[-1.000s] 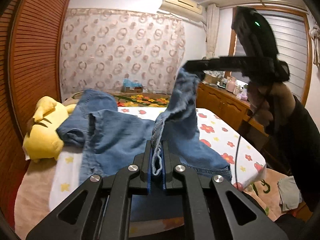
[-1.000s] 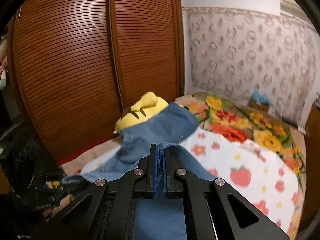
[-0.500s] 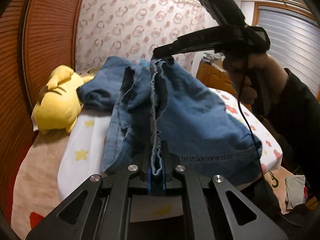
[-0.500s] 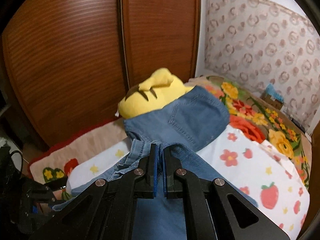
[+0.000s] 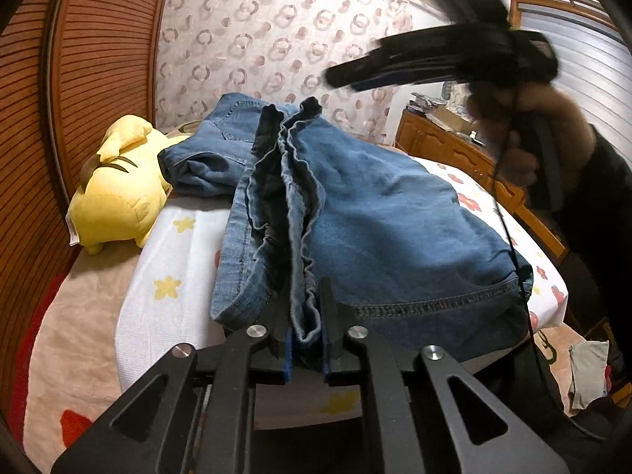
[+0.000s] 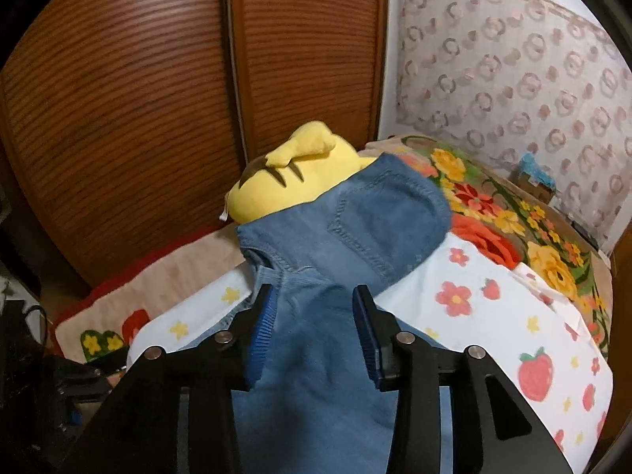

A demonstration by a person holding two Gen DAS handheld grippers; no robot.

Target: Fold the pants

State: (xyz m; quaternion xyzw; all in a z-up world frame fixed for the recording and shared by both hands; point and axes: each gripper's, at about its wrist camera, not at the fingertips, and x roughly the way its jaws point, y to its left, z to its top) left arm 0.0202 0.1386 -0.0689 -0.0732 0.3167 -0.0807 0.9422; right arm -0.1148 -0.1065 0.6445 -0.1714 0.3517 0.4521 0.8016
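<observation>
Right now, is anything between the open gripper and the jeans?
Nothing visible is. The right gripper hangs open just above the blue jeans, with only denim showing between its fingers. The yellow plush toy lies past the jeans' far end, off to the side. The left gripper pinches the jeans' near edge.

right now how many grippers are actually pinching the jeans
1. The left gripper is shut on the jeans at their near hem. The right gripper hangs open above them, gripping nothing.
</observation>
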